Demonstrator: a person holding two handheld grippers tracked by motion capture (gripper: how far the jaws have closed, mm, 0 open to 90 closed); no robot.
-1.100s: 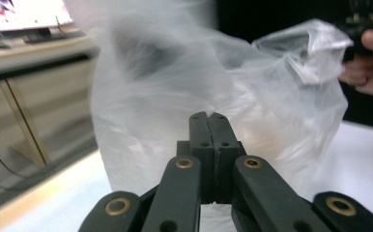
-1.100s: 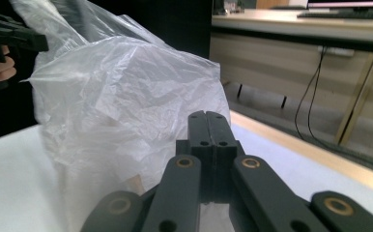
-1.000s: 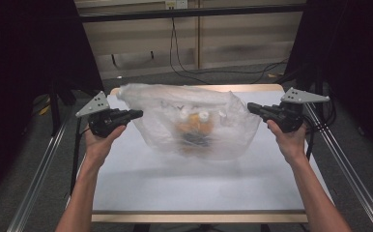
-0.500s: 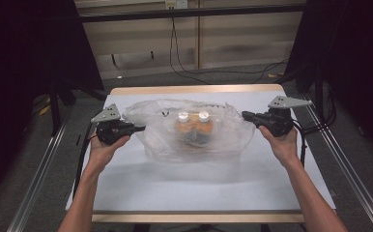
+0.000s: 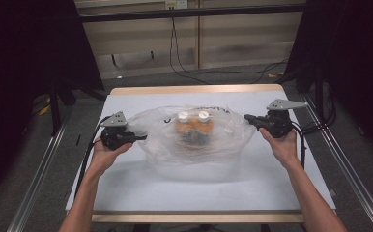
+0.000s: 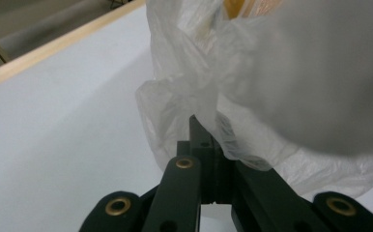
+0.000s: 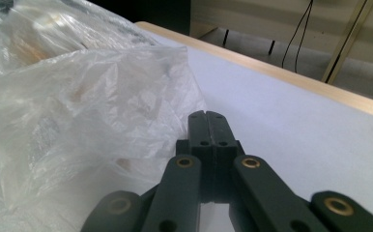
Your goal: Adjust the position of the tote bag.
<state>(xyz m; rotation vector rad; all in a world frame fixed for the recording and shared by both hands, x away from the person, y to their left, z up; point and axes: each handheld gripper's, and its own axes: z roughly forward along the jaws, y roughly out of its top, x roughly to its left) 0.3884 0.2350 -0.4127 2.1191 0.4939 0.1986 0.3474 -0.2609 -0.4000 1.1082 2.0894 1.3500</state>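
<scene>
Left gripper (image 5: 138, 137) at 9 o'clock of the bag: jaws clenched on the left edge of the clear plastic bag (image 5: 223, 145), film bunched right at the tips in the left gripper view (image 6: 194, 130). Left hand (image 5: 105, 152) comes in low from 7 o'clock, wrist roughly level, jaws pointing toward 3 o'clock. Bag sits mid-bench on the white bench (image 5: 126, 193), slightly toward 12 o'clock, belly resting on the surface; two white-capped orange bottles (image 5: 193, 126) stand upright inside, side by side near the bag's 12 o'clock side. Right gripper (image 5: 248, 119) at 3 o'clock of the bag: jaws clenched, tips against the bag's right edge; film looks pinched there but I can't confirm the bite from the right gripper view (image 7: 208, 121). Right hand (image 5: 283, 145) enters from 5 o'clock, jaws pointing toward 9 o'clock, a bit higher than the left. My read: bag is being set down with both edges held. To do it well: keep both edges level, lower evenly so the bottles don't tip, keep film taut enough to avoid slump, release only once weight is fully on the bench.
</scene>
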